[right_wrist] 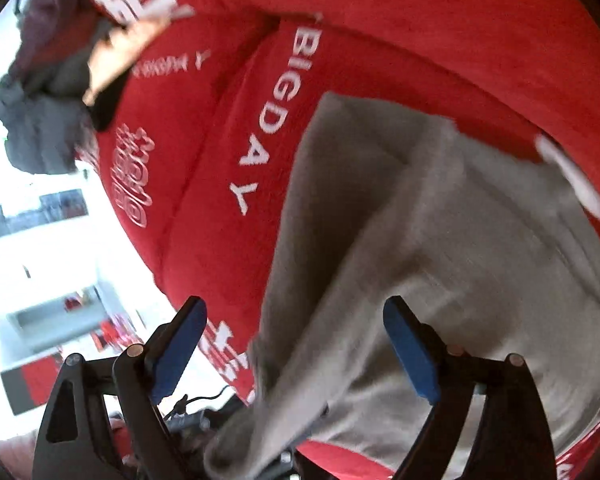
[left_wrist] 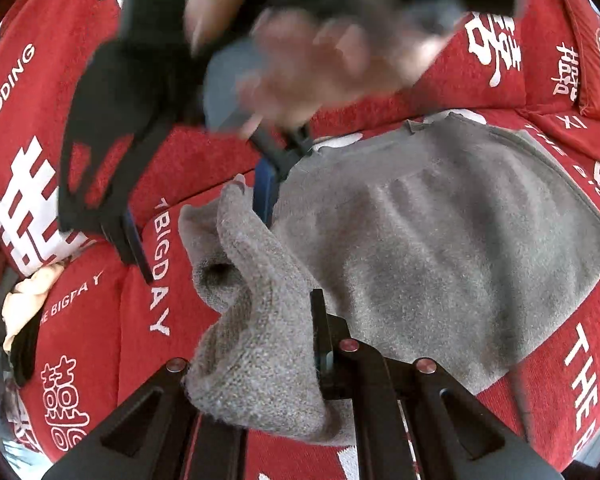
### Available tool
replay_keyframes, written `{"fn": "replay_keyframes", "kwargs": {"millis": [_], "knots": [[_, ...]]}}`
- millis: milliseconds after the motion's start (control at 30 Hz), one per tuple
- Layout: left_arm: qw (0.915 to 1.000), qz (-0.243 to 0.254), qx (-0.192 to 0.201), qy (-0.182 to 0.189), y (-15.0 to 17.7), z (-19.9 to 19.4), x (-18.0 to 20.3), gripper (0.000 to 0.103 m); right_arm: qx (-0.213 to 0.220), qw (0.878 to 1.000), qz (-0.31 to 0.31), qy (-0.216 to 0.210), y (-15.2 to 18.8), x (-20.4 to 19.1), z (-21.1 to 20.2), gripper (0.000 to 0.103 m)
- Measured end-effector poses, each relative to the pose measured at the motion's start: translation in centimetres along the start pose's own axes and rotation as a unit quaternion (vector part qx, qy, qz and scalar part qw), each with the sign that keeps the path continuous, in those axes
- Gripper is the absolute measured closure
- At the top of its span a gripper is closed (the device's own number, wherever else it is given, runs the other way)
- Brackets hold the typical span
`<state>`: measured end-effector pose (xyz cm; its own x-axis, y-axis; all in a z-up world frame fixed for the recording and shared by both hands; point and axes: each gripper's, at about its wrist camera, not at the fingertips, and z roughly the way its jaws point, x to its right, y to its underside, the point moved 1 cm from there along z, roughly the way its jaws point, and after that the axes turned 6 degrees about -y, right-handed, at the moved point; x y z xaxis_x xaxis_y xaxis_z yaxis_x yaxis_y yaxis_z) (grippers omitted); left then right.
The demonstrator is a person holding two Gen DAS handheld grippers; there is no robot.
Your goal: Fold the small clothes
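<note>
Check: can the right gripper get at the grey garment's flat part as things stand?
Probably yes. The right gripper is open and empty just above the grey garment, with nothing between. The left gripper is shut on a bunched edge, off to one side.

Motion blurs the person's hand (left_wrist: 316,60) in the left wrist view; the grey garment (right_wrist: 440,240) smears in the right.

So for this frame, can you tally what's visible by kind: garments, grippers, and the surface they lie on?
Grey knit garment: 1
Other clothes heaped at the sofa's edge: 1 pile, pieces too blurred to count
Grippers: 2, left gripper shut on the grey garment's edge, right gripper open
Red printed sofa cover: 1
Total: 5
</note>
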<state>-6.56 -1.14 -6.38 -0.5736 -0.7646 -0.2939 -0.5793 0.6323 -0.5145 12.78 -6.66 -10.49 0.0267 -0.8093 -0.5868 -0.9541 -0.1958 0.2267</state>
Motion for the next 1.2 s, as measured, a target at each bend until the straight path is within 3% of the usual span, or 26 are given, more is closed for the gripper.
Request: {"fn": "replay_keyframes", "kwargs": {"millis": [133, 167, 200, 233, 267, 433, 533, 600, 733, 867, 967, 1067, 1133, 1167, 1200], "knots": [[0.9999, 0.012, 0.001, -0.004, -0.4, -0.2, 0.3, 0.094, -0.014, 0.999, -0.004, 0.034, -1.1, 0.1, 2.3, 0.011], [0.9999, 0.013, 0.001, -0.004, -0.6, -0.4, 0.4, 0.094, -0.013, 0.999, -0.002, 0.044, -1.2, 0.4, 2.7, 0.016], [0.9999, 0.012, -0.001, -0.001, -0.8, -0.6, 0.3, 0.094, -0.01, 0.999, -0.001, 0.05, -0.8, 0.8, 2.7, 0.046], [0.9999, 0.011, 0.002, 0.003, -1.1, -0.9, 0.3, 0.094, -0.004, 0.998, -0.003, 0.068, -0.5, 1.1, 2.6, 0.068], [0.9998, 0.013, 0.01, 0.005, -1.6, -1.6, 0.5, 0.094, 0.007, 0.996, -0.008, 0.091, 0.0, 1.4, 2.1, 0.084], [0.9967, 0.046, 0.061, 0.027, -3.9, -5.7, 2.9, 0.094, 0.123, 0.992, 0.002, -0.026, 4.1, 3.0, -4.3, 0.088], [0.992, 0.066, 0.093, 0.055, -6.0, -8.2, 5.7, 0.094, 0.197, 0.974, 0.008, -0.113, 8.6, 4.9, -8.7, 0.088], [0.9875, 0.081, 0.108, 0.08, -7.4, -9.4, 8.3, 0.094, 0.249, 0.957, 0.021, -0.149, 12.3, 7.0, -11.7, 0.088], [0.9776, 0.123, 0.123, 0.119, -9.1, -10.1, 14.4, 0.094, 0.326, 0.928, 0.056, -0.169, 19.6, 12.2, -16.0, 0.088], [0.9689, 0.162, 0.107, 0.153, -9.3, -8.2, 21.1, 0.094, 0.371, 0.906, 0.118, -0.167, 25.7, 18.8, -17.5, 0.088], [0.9658, 0.187, 0.067, 0.166, -8.4, -5.4, 24.7, 0.094, 0.38, 0.895, 0.177, -0.154, 28.8, 24.2, -15.9, 0.088], [0.9651, 0.198, 0.038, 0.167, -7.6, -4.4, 26.4, 0.094, 0.351, 0.893, 0.252, -0.128, 30.5, 29.6, -11.9, 0.086], [0.9668, 0.195, 0.042, 0.16, -7.4, -4.8, 26.3, 0.093, 0.347, 0.885, 0.274, -0.146, 31.1, 31.6, -9.3, 0.081], [0.9673, 0.191, 0.035, 0.164, -6.9, -5.1, 25.6, 0.078, 0.362, 0.875, 0.276, -0.164, 31.5, 32.1, -9.2, 0.081], [0.9676, 0.187, 0.025, 0.168, -6.9, -5.4, 25.3, 0.051, 0.369, 0.87, 0.28, -0.17, 31.6, 32.1, -9.1, 0.078]]}}
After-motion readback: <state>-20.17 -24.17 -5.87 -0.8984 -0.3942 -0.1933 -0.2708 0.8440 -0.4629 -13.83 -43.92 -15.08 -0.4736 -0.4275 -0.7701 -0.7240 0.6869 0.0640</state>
